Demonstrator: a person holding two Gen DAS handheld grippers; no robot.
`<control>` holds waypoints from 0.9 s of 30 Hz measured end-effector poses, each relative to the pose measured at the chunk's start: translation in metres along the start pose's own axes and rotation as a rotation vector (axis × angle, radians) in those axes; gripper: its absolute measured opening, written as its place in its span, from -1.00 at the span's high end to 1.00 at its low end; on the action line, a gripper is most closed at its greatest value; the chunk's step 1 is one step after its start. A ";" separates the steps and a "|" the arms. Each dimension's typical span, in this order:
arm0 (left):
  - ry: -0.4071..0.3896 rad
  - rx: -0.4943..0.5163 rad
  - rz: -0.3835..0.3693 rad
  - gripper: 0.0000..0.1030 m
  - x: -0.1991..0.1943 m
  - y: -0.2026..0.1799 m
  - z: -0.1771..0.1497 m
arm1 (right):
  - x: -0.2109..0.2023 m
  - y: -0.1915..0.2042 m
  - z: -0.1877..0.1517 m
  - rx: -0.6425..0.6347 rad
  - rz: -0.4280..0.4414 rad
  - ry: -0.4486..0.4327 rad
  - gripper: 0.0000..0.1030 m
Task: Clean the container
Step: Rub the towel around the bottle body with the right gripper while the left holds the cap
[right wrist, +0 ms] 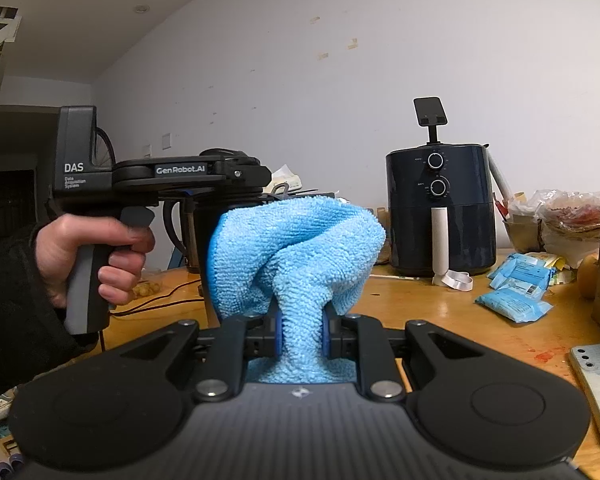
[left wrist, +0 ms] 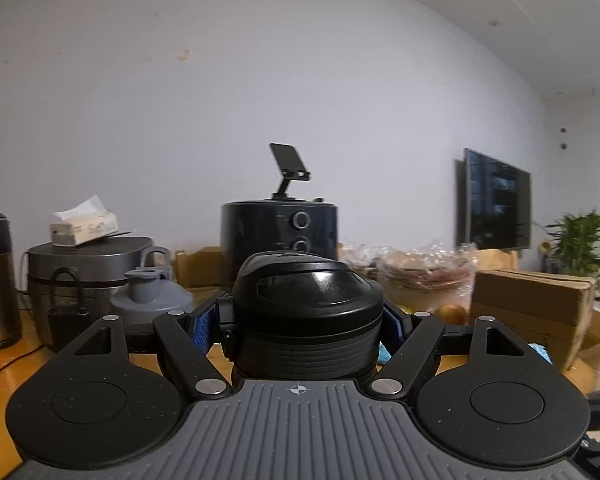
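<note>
Now | left gripper [left wrist: 300, 326] level, gripping container [left wrist: 306, 312]; right gripper [right wrist: 300, 334] pinching cloth [right wrist: 296, 256]

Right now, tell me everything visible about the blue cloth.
The blue cloth is a light blue, looped-pile microfibre towel, bunched and folded. Its narrow waist is pinched between the right gripper jaws, the rest billowing up and forward above them. It hides most of the dark container behind it, so contact there cannot be told.

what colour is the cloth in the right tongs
Light blue, a plain fluffy microfibre cloth with no pattern. It shows best in the right wrist view.
</note>
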State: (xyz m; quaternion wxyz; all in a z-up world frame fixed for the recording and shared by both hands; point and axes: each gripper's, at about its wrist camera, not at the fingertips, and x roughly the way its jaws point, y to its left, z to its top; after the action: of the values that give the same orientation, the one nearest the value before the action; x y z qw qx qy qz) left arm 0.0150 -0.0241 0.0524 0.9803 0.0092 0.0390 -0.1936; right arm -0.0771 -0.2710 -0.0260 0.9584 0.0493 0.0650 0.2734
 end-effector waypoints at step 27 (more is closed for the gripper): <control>0.009 0.033 -0.329 -0.45 0.004 0.041 -0.004 | 0.003 0.007 -0.001 0.002 0.036 0.007 0.72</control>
State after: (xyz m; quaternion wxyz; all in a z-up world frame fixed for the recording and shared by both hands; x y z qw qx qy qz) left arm 0.0345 0.0127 0.0485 0.9348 0.0198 0.0410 -0.3524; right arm -0.0788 -0.2632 -0.0263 0.9530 0.0503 0.0679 0.2909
